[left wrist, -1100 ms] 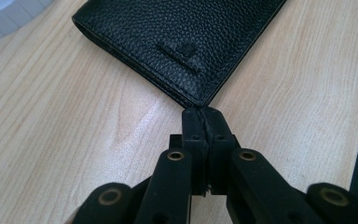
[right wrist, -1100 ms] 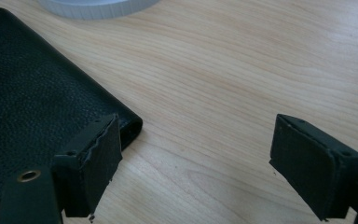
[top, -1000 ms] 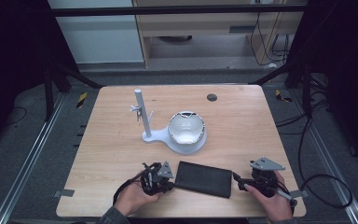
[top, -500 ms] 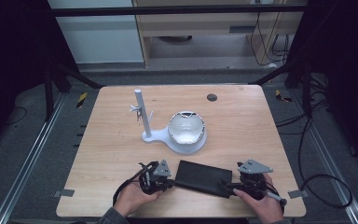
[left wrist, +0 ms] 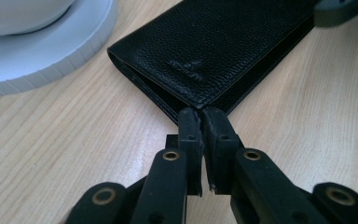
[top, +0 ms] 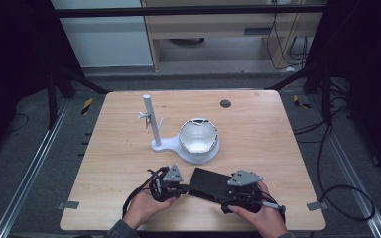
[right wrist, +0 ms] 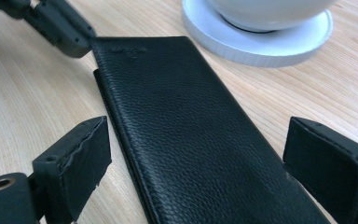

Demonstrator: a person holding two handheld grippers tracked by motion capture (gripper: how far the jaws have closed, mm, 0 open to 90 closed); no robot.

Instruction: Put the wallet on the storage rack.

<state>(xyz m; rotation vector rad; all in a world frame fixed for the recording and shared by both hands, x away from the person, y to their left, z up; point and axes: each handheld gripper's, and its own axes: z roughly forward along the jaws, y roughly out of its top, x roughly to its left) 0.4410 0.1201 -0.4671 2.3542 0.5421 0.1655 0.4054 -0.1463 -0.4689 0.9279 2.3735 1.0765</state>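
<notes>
Wooden table point(top: 278, 148) holds a black wallet point(top: 209, 182) lying flat near its front edge, just before a white stand point(top: 191, 146). Left gripper point(left wrist: 200, 122) is clenched on the wallet's corner. Right gripper point(right wrist: 196, 154) has just been opening; its jaws straddle the wallet's other end without pressing it.

Black grained-leather long wallet point(left wrist: 223, 51): far end runs off the top edge in the left gripper view; near end cut by the bottom edge in the right gripper view.
Wallet emblem point(left wrist: 185, 68): embossed mark too small to read.
White round stand base point(right wrist: 261, 42): upper part cut by the frame top; bowl-shaped part above it mostly out of frame.
Right gripper point(top: 238, 196): jaw tips covered by its grey plate in the high view.
Small dark disc point(top: 225, 103): too small to identify.
</notes>
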